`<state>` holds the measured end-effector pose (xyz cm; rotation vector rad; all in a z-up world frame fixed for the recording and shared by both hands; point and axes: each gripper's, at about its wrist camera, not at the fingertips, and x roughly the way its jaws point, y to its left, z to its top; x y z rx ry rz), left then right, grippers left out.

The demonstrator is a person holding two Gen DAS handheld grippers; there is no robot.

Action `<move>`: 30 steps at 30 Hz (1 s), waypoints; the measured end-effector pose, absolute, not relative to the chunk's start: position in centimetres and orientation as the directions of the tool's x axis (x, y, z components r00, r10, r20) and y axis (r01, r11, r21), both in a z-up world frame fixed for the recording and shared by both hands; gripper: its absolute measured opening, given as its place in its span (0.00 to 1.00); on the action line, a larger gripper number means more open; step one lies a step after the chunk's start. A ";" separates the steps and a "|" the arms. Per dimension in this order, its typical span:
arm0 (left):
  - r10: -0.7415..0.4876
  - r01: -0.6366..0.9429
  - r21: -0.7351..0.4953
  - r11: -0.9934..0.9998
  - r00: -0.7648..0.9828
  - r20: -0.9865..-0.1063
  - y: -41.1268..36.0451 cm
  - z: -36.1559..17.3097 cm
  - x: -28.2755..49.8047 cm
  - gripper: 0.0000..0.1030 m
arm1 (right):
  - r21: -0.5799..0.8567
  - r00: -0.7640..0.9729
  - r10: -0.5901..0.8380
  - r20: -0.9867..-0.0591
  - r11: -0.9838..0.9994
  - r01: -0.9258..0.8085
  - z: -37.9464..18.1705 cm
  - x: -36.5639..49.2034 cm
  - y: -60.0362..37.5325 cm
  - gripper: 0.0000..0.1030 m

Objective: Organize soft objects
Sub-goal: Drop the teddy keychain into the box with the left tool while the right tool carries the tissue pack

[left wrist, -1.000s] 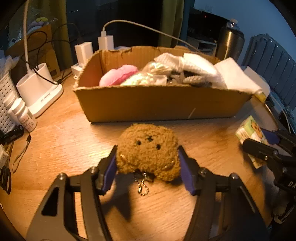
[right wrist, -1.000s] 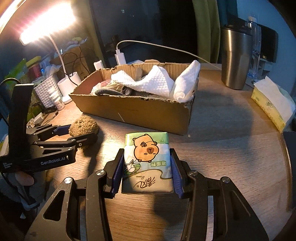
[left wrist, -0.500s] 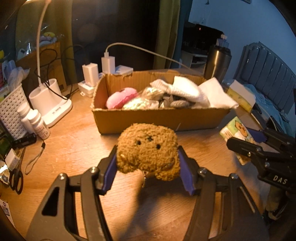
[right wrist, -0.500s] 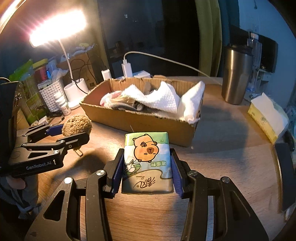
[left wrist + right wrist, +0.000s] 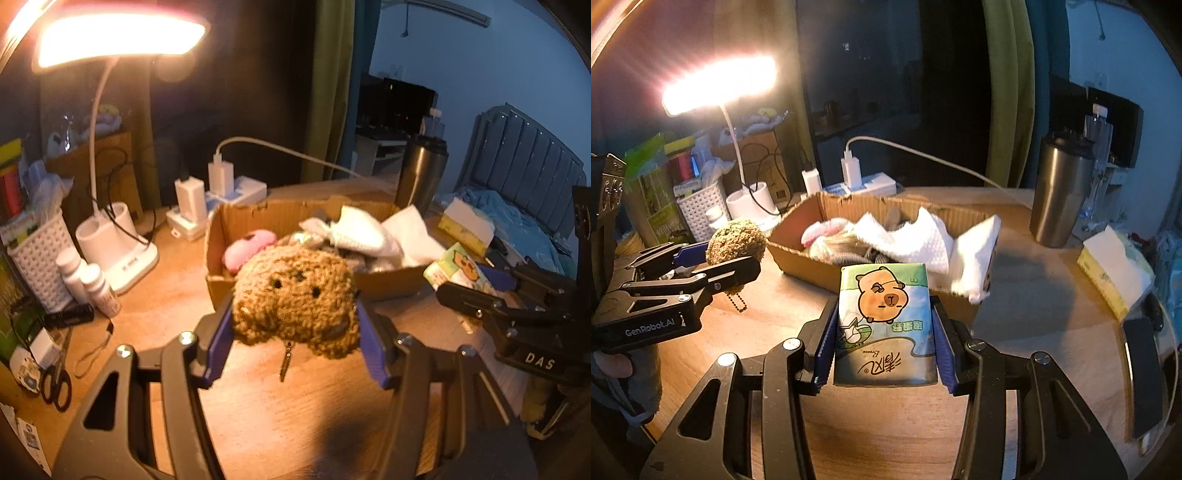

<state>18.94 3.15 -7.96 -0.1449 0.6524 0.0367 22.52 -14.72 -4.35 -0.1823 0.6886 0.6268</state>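
Observation:
My left gripper (image 5: pixel 295 332) is shut on a brown fuzzy plush toy (image 5: pixel 295 299) with a ball chain, held in the air above the wooden table, in front of the cardboard box (image 5: pixel 218 288). The plush also shows in the right wrist view (image 5: pixel 735 242). My right gripper (image 5: pixel 884 332) is shut on a tissue pack (image 5: pixel 886 321) printed with a capybara, also lifted, just before the box (image 5: pixel 798 258). The pack shows in the left wrist view (image 5: pixel 456 271). The box holds a pink soft item (image 5: pixel 249 249) and white cloths (image 5: pixel 905 240).
A lit desk lamp (image 5: pixel 110 236) stands at the left with small bottles (image 5: pixel 88 282), a white basket (image 5: pixel 35 258) and scissors (image 5: pixel 55 387). Chargers on a power strip (image 5: pixel 218 199) sit behind the box. A steel tumbler (image 5: pixel 1060 195) and tissue box (image 5: pixel 1112 273) stand at the right.
Both grippers have risen from the table with their objects. The plush and the tissue pack now hang higher and closer to the box's front edge.

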 end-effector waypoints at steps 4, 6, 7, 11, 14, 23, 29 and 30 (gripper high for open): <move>-0.004 -0.081 -0.119 0.990 0.810 -0.587 3.5 -6.9 18.9 0.59 | 0.040 0.621 0.484 -0.617 0.807 -0.589 -3.4 22.5 -14.6 0.47; 0.003 -0.087 -0.120 0.989 0.818 -0.575 3.7 -6.4 19.0 0.59 | 0.037 0.632 0.488 -0.602 0.807 -0.589 -2.9 22.5 -14.6 0.47; 0.007 -0.091 -0.121 0.988 0.825 -0.565 3.9 -6.0 19.0 0.59 | 0.031 0.637 0.488 -0.597 0.807 -0.590 -2.6 22.5 -14.4 0.47; 0.015 -0.097 -0.125 0.987 0.845 -0.535 4.2 -4.9 19.1 0.59 | 0.011 0.658 0.491 -0.571 0.806 -0.592 -1.5 22.4 -13.9 0.47; 0.017 -0.096 -0.130 0.987 0.859 -0.511 4.2 -4.1 19.1 0.59 | 0.006 0.668 0.497 -0.554 0.805 -0.593 -0.9 22.5 -13.7 0.47; 0.064 -0.124 -0.118 0.985 0.906 -0.418 5.1 -2.3 19.4 0.59 | -0.013 0.711 0.492 -0.502 0.818 -0.576 1.1 23.4 -13.7 0.47; 0.075 -0.128 -0.114 0.985 0.919 -0.387 6.0 -1.2 20.7 0.59 | -0.037 0.737 0.491 -0.465 0.821 -0.570 2.8 24.3 -13.2 0.47; 0.071 -0.123 -0.111 0.986 0.919 -0.388 6.1 -1.2 20.9 0.59 | -0.039 0.741 0.491 -0.459 0.821 -0.569 3.1 24.5 -13.1 0.47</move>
